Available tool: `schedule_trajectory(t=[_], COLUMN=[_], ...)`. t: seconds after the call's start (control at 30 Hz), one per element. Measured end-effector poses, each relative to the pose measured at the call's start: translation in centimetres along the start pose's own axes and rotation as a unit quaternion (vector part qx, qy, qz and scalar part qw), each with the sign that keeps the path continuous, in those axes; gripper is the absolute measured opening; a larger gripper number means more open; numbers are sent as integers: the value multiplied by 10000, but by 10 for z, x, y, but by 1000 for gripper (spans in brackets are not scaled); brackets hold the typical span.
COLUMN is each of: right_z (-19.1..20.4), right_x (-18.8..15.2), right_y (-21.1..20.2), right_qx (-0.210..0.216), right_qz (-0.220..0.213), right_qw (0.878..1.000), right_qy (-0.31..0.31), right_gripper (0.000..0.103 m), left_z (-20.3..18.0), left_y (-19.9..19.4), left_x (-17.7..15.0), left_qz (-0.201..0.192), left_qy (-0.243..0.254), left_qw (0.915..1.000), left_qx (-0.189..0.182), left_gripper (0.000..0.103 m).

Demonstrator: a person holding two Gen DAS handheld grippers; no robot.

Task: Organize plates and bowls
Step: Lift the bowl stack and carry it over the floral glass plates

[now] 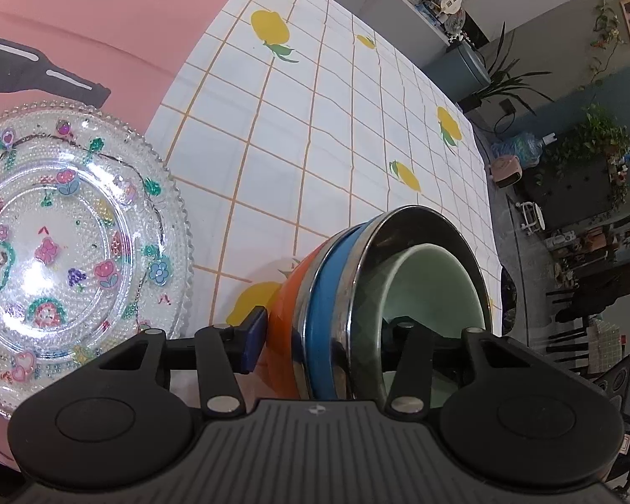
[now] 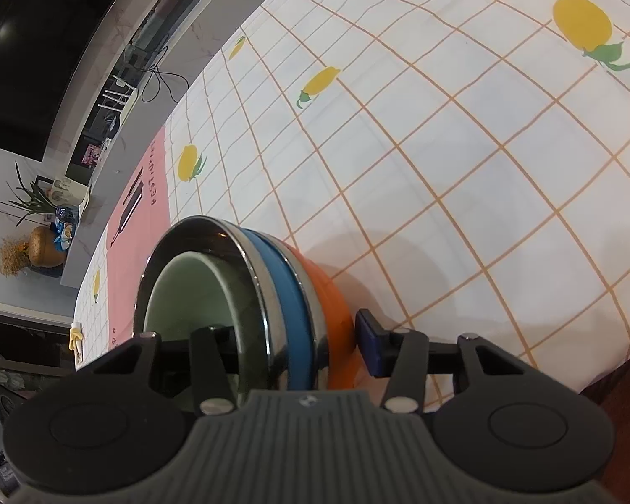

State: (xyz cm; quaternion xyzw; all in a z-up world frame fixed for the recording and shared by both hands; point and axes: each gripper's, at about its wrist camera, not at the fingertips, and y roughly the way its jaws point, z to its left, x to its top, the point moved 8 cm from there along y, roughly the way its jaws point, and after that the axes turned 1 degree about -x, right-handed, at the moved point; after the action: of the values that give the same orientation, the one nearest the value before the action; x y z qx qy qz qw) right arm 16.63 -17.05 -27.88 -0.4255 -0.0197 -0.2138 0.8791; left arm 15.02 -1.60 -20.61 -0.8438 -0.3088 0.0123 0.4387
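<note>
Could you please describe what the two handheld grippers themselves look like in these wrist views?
Both the left gripper and right gripper look alike: a grey ribbed body bearing a small round emblem, two black rounded housings, black linkage bars with silver rivets, and dark blue pads on the fingers. No cables, hands or sleeves show.

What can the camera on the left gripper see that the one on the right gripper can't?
Only the left wrist view shows the clear beaded glass plate with painted flowers, lying on a pink mat.

Only the right wrist view shows a big dark screen on the wall.

Both show the nested stack of orange, blue and steel bowls with a pale green bowl inside on the lemon-print tablecloth, each gripper's fingers straddling its rim.
</note>
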Motion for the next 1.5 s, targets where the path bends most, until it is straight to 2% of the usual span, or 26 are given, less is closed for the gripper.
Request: schedule_trajectory(t=[0.4, 0.73, 1.2, 1.5], right_z=[0, 13, 78, 130], right_x=[-2, -4, -18, -31], right_y=[-4, -18, -32, -20], right_qx=[-68, 12, 441, 661], right_qz=[18, -77, -38, 93], right_qw=[10000, 9999, 9974, 9928], right_qy=[17, -87, -562, -996], right_gripper=[47, 47, 47, 47], left_z=[-2, -10, -5, 20], left_y=[-2, -25, -93, -132], left_x=[-3, -3, 18, 37], left_qz=[18, -132, -665, -1081], left_qy=[16, 107, 134, -104], left_qw=[10000, 9999, 9977, 9940], left_qx=[39, -17, 96, 153], left_gripper=[54, 54, 54, 54])
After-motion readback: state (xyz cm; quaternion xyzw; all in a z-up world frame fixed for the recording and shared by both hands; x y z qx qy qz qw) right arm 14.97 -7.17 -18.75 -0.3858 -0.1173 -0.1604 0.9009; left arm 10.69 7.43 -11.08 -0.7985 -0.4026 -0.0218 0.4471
